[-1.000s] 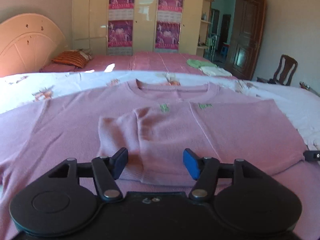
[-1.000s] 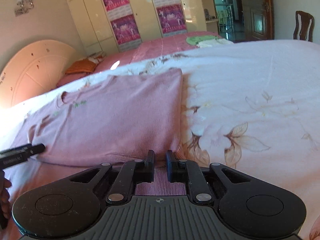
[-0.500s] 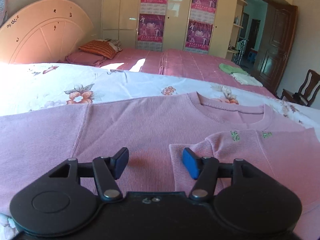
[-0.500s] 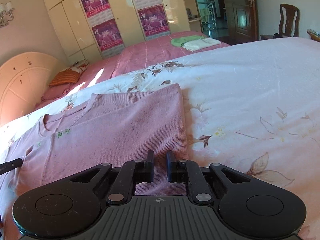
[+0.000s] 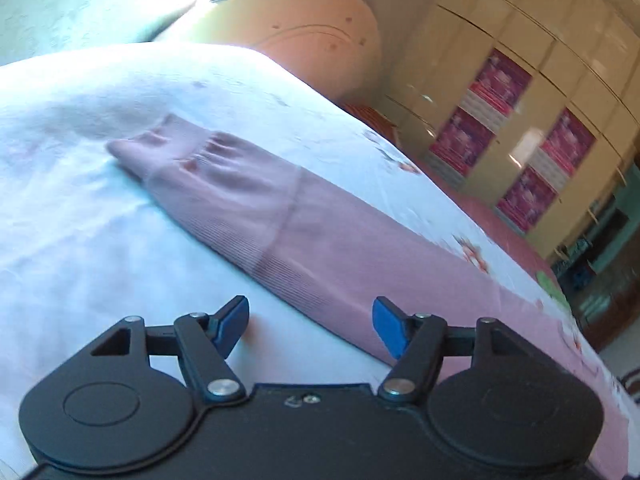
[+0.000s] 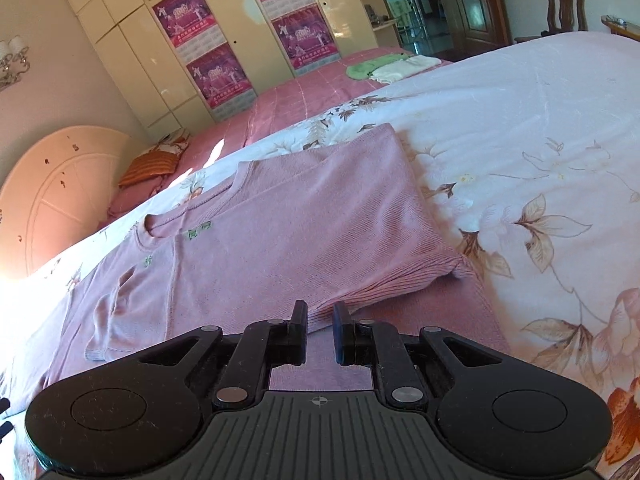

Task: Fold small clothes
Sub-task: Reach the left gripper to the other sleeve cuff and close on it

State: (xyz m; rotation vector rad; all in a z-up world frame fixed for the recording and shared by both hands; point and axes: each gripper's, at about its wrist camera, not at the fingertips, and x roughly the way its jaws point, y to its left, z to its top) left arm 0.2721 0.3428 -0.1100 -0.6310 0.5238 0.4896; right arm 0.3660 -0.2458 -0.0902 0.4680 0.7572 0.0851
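Observation:
A pink knit sweater (image 6: 280, 240) lies flat on the floral bedspread (image 6: 540, 152), its right side folded over the body and its folded sleeve end near the middle. Its left sleeve (image 5: 248, 200) stretches out flat in the left wrist view, cuff at the far end. My left gripper (image 5: 310, 322) is open and empty, hovering just in front of that sleeve's near edge. My right gripper (image 6: 320, 330) has its jaws nearly closed with a narrow gap, holding nothing, just above the sweater's hem.
A second bed with a pink cover (image 6: 304, 92) lies beyond, with an orange pillow (image 6: 152, 162) and folded green and white cloths (image 6: 384, 68). A rounded headboard (image 6: 52, 200), wardrobe with posters (image 6: 240, 24) and a wooden chair (image 6: 564, 0) stand behind.
My left gripper has swung far left, from the sweater's body to the outstretched left sleeve, still open. My right gripper has drawn back slightly from the hem and rolled; the sweater has not moved.

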